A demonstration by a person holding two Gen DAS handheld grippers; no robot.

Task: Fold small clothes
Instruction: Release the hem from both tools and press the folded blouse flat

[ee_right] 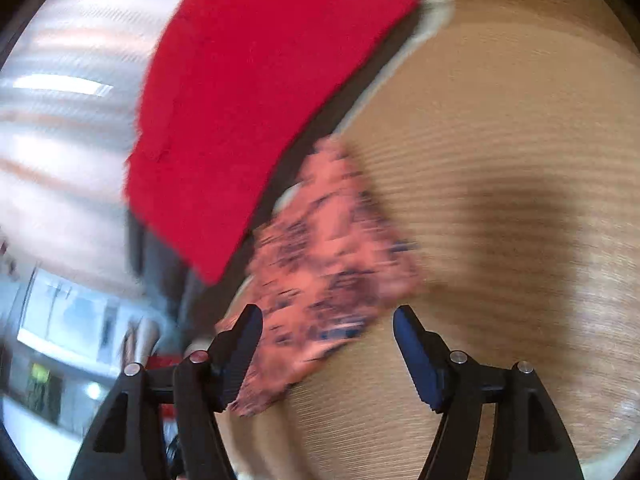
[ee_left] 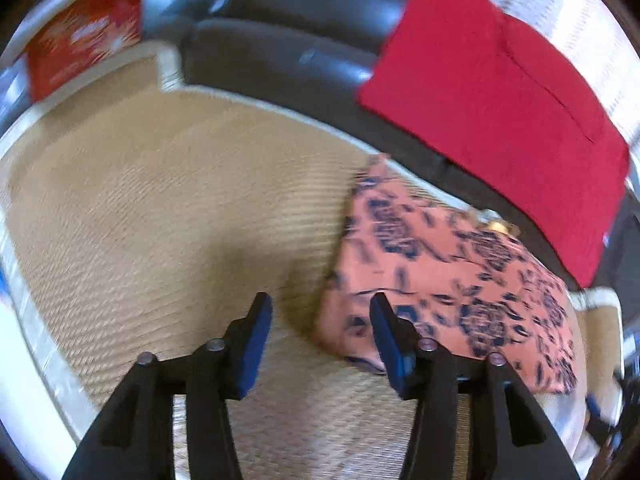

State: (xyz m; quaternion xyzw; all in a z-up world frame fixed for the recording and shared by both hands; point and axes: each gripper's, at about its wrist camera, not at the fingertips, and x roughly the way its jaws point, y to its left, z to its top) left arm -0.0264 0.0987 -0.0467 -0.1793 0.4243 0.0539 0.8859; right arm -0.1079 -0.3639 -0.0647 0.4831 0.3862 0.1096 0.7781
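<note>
A small salmon-pink garment with a dark blue flower print (ee_left: 452, 280) lies folded on a woven tan mat (ee_left: 160, 200). In the left wrist view it sits to the right of my left gripper (ee_left: 320, 312), whose jaws stand open above the mat with nothing between them; the right finger overlaps the cloth's near edge. In the right wrist view the same garment (ee_right: 332, 264) lies just ahead and left of my right gripper (ee_right: 328, 324), which is open too, with only cloth and mat seen below the gap. Both views are blurred.
A red cloth (ee_left: 500, 108) is draped over a dark leather sofa (ee_left: 288, 32) behind the mat; the right wrist view also catches the red cloth (ee_right: 248, 100). A red patterned item (ee_left: 84, 44) sits at the far left. The tan mat (ee_right: 500, 160) stretches to the right.
</note>
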